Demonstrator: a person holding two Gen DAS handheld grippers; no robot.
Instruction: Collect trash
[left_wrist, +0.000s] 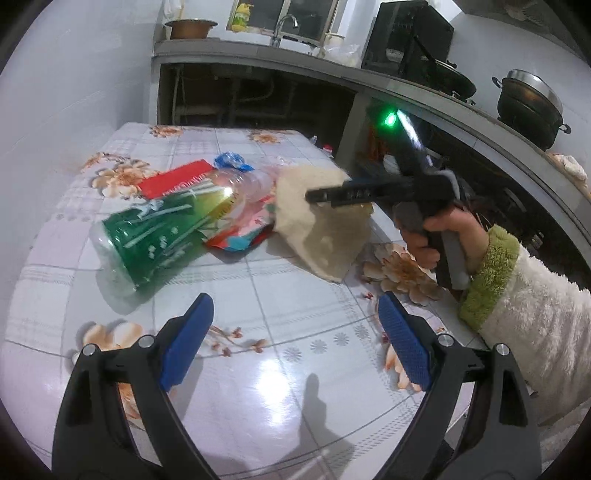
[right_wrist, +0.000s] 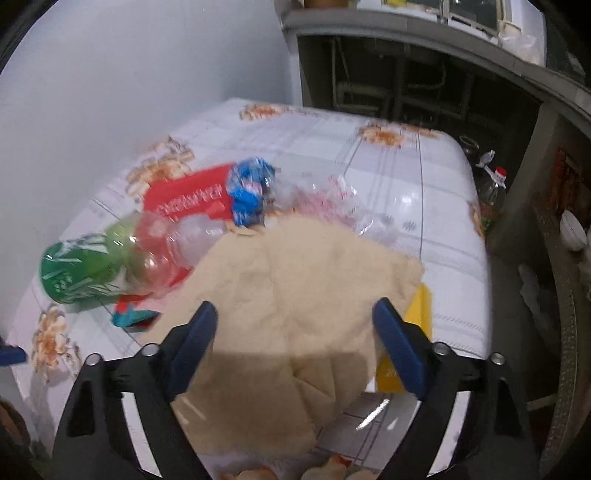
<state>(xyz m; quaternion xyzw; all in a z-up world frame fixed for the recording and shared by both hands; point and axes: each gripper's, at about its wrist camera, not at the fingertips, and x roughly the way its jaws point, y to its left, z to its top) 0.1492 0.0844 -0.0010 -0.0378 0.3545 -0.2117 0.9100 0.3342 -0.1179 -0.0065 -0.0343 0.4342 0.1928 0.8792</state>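
A pile of trash lies on the flowered tablecloth (left_wrist: 280, 295): a green-labelled plastic bottle (left_wrist: 155, 236) (right_wrist: 85, 269), a red packet (left_wrist: 177, 179) (right_wrist: 188, 199), a blue wrapper (left_wrist: 231, 160) (right_wrist: 249, 192) and a crumpled beige sheet (left_wrist: 321, 236) (right_wrist: 295, 280). My right gripper (right_wrist: 295, 304) (left_wrist: 321, 195) hangs open over the beige sheet, which spreads below and between its blue pads without being pinched. A hand in a fuzzy sleeve (left_wrist: 517, 295) holds it. My left gripper (left_wrist: 295, 299) is open above bare cloth, short of the bottle.
A yellow card (right_wrist: 417, 325) pokes out from under the beige sheet by the table's right edge. Clear plastic film (right_wrist: 332, 203) lies behind the sheet. A wall bounds the left side. A kitchen counter (left_wrist: 406, 85) with pots (left_wrist: 528, 107) runs behind and right. Bottles (right_wrist: 493, 188) stand on the floor.
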